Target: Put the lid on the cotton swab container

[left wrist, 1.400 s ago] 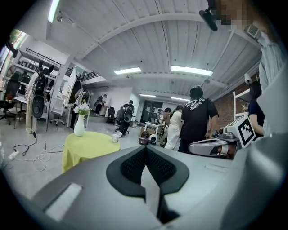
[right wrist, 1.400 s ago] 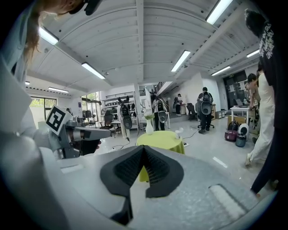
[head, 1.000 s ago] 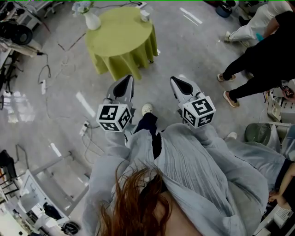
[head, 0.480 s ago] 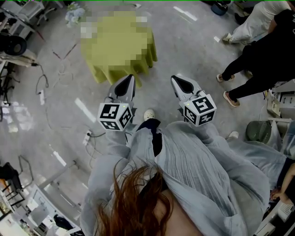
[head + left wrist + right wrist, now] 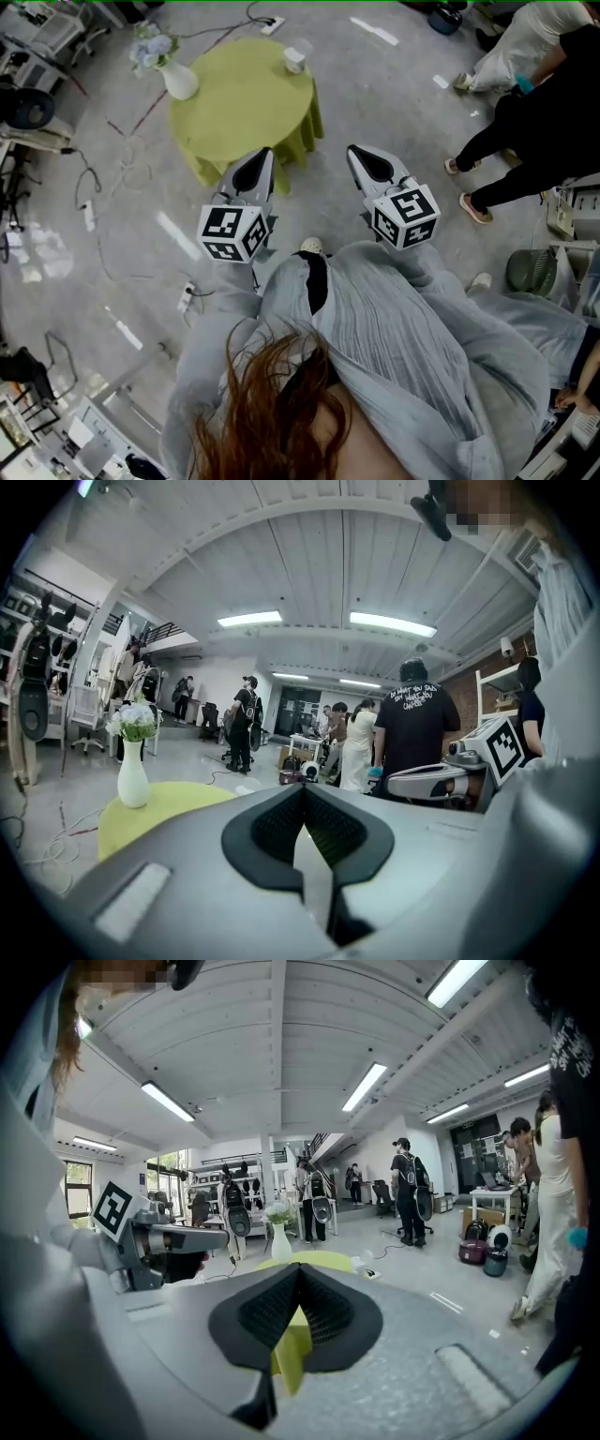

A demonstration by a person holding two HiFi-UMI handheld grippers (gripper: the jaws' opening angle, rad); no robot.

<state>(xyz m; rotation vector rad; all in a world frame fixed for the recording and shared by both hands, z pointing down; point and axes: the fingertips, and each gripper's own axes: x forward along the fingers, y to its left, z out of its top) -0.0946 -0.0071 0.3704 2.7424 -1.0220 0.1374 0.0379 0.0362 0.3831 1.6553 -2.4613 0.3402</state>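
A round table (image 5: 239, 112) with a yellow-green cloth stands on the floor ahead of me. On its far right edge is a small pale container (image 5: 294, 60); I cannot make out a lid at this distance. My left gripper (image 5: 262, 153) and right gripper (image 5: 356, 152) are held in the air short of the table, both shut and empty. In the left gripper view the shut left gripper (image 5: 302, 791) points past the table (image 5: 169, 803). In the right gripper view the right gripper (image 5: 298, 1269) points at the table (image 5: 314, 1260).
A white vase of flowers (image 5: 176, 80) stands on the table's left side. Cables (image 5: 122, 178) and a power strip (image 5: 186, 298) lie on the floor to the left. People (image 5: 534, 112) stand at the right; racks and equipment line the left edge.
The table now sits lower and closer in the head view, so I have stepped toward it. Both grippers keep the same pose and stay shut.
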